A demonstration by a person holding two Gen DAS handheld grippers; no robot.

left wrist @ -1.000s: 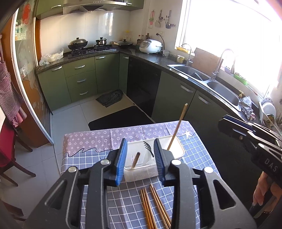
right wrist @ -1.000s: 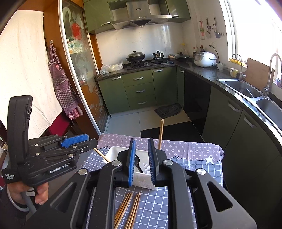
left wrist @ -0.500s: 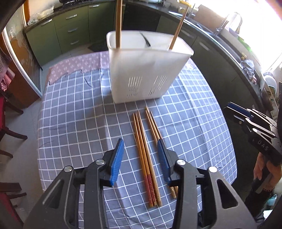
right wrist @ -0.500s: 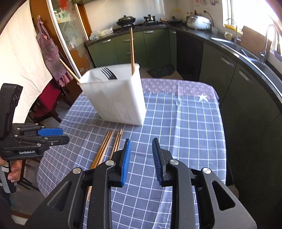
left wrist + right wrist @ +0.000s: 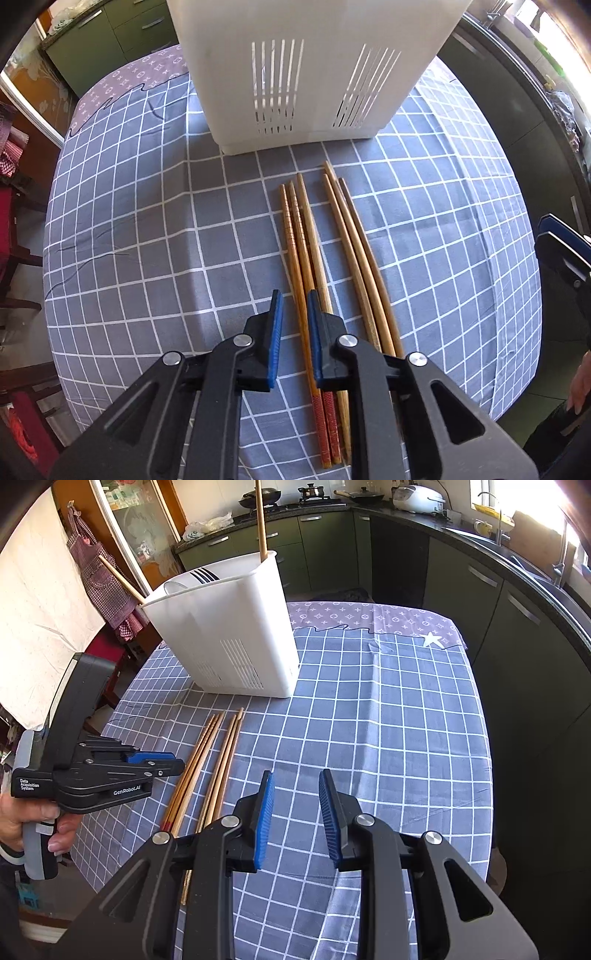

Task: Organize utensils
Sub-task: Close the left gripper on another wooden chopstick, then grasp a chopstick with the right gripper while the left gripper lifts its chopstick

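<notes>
Several wooden chopsticks lie side by side on the blue checked tablecloth, in front of a white slotted utensil holder. My left gripper is low over the leftmost chopsticks, its blue pads narrowed around one of them with a small gap still showing. The holder has two chopsticks and a fork standing in it. My right gripper is open and empty above the cloth, right of the chopsticks. The left gripper also shows in the right wrist view.
The table's right edge drops off toward dark green kitchen cabinets. A red chair stands left of the table. A glass door and an apron hang at the far left.
My left gripper has dropped down onto the chopsticks and its jaws have narrowed around one. The right gripper has lowered a little and stayed open.
</notes>
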